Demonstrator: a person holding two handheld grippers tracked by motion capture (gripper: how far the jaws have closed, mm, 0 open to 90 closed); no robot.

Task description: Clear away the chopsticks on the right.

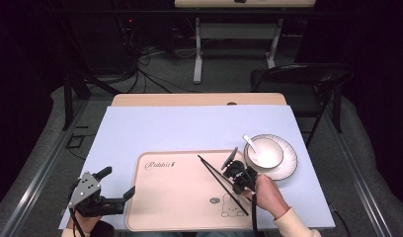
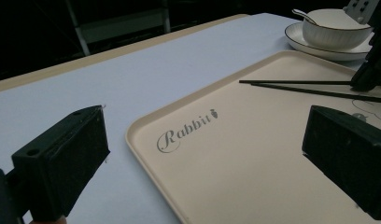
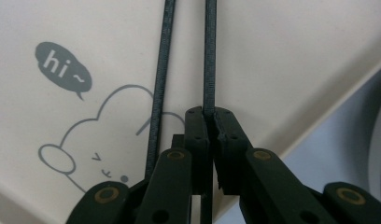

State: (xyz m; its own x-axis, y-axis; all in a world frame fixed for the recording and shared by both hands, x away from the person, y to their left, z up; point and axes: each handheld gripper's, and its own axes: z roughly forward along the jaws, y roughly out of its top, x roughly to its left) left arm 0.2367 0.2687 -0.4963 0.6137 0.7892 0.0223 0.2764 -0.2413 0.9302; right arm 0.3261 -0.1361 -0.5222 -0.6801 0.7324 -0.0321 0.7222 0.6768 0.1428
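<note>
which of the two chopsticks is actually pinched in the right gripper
The right-hand chopstick in the right gripper view: it runs straight into the shut jaws of the right gripper. The other chopstick lies free beside them on the tray.

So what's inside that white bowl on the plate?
A white spoon leans in the bowl, its handle sticking out over the rim. Otherwise the inside looks bare white in the high view. The left gripper view shows the bowl from the side, so its wall hides the bottom.
</note>
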